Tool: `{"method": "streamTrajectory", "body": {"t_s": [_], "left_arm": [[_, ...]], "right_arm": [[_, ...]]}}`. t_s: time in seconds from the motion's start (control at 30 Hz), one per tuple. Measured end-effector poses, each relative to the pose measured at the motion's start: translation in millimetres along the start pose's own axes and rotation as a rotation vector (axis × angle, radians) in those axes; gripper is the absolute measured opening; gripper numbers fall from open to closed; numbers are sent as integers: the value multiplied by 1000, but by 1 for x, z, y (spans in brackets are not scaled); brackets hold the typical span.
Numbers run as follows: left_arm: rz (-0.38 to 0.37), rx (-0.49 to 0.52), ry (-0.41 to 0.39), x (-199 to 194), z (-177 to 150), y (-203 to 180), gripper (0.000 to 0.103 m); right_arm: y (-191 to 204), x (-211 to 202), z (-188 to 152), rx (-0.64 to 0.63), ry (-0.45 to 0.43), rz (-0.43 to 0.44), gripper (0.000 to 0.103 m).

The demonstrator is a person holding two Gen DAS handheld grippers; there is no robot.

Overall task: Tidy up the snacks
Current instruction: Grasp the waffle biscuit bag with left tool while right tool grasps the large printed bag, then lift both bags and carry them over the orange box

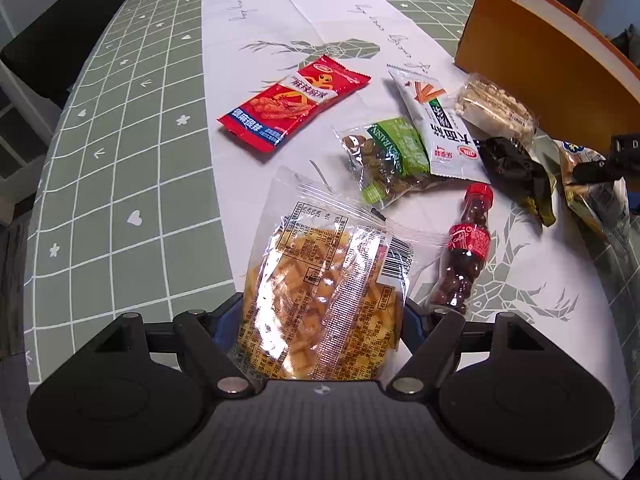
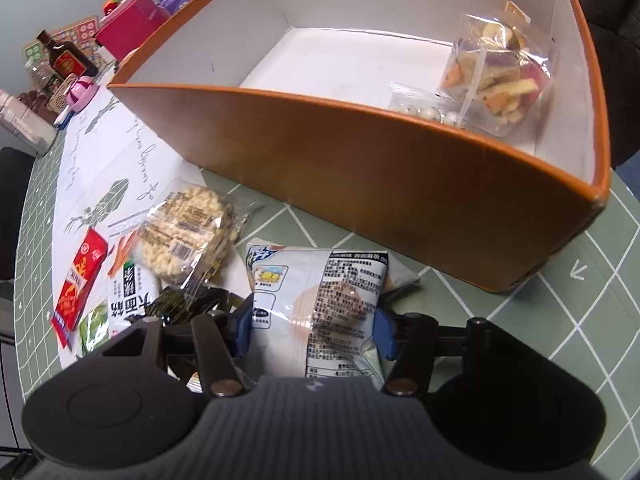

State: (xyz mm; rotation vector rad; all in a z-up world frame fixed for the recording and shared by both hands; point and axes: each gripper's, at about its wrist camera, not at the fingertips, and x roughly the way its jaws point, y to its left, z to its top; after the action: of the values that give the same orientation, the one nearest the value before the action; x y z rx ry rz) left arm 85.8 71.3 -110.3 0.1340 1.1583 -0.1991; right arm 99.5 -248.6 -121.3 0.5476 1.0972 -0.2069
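a clear plastic bag of yellow cube-shaped crackers [image 1: 320, 296] is clamped between the blue pads of the left gripper [image 1: 322, 324], its printed back turned up and its sealed top edge reaching out over the white table runner [image 1: 256, 20]. a white and blue printed snack pouch [image 2: 320, 300] is pinched between the blue pads of the right gripper [image 2: 316, 324], just in front of the near wall of the orange cardboard box with a white inside [image 2: 360, 152]. in the far right corner of that box two packs are seen: a clear bag of mixed coloured chips [image 2: 496, 72] and, touching it, a clear pack of small white balls [image 2: 424, 110].

the loose snacks are spread on the runner, which lies over a grey-green checked tablecloth [image 1: 120, 160]. a red foil packet with a blue end [image 1: 294, 102] lies alone to the left. a clear bag of raisins with a green label [image 1: 384, 160] is partly covered by a white sachet with a green band [image 1: 436, 132]. near the box a clear-wrapped round puffed rice cake [image 1: 496, 108] rests, and beside it a crumpled black wrapper [image 1: 516, 172]. a small cola-shaped bottle with a red cap, filled with brown chocolate balls [image 1: 464, 248], lies just right of the cracker bag.

at the far end of the table a dark glass bottle with a red label [image 2: 66, 60] and a magenta box [image 2: 132, 24] are visible.
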Motion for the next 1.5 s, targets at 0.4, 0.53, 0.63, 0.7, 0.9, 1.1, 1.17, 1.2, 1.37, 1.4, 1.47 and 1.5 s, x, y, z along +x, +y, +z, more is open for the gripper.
{"method": "streamTrajectory", "body": {"t_s": [0.4, 0.53, 0.63, 0.7, 0.9, 1.1, 1.17, 1.2, 1.37, 1.4, 1.47, 1.5], "left_arm": [[1, -17, -43, -35, 6, -10, 88], [2, -4, -60, -44, 11, -19, 88], [-7, -2, -76, -51, 14, -25, 88], [-15, 7, -83, -55, 17, -31, 88], [-31, 42, -107, -65, 27, -51, 88], [-61, 83, -123, -70, 40, -74, 88], [-73, 101, -129, -71, 45, -83, 88], [-79, 112, -131, -70, 48, -87, 88], [-111, 169, -130, -63, 62, -114, 88], [-119, 179, -132, -63, 65, -119, 88], [-136, 202, -139, -63, 72, -130, 88], [-141, 215, -144, -64, 76, -135, 88]], "right_arm": [[-2, -43, 7, -51, 30, 95, 55], [-1, -59, 10, -77, 8, 116, 55], [-3, -69, 11, -75, -4, 128, 56], [-6, -75, 11, -76, -12, 133, 56], [-11, -91, 12, -100, -34, 141, 56], [-15, -110, 14, -148, -74, 143, 55], [-18, -116, 15, -162, -88, 139, 56], [-19, -118, 16, -165, -94, 137, 55], [-30, -123, 21, -158, -107, 132, 55], [-32, -124, 23, -153, -108, 130, 55], [-37, -126, 25, -147, -112, 128, 55], [-39, -127, 26, -149, -117, 127, 55]]}}
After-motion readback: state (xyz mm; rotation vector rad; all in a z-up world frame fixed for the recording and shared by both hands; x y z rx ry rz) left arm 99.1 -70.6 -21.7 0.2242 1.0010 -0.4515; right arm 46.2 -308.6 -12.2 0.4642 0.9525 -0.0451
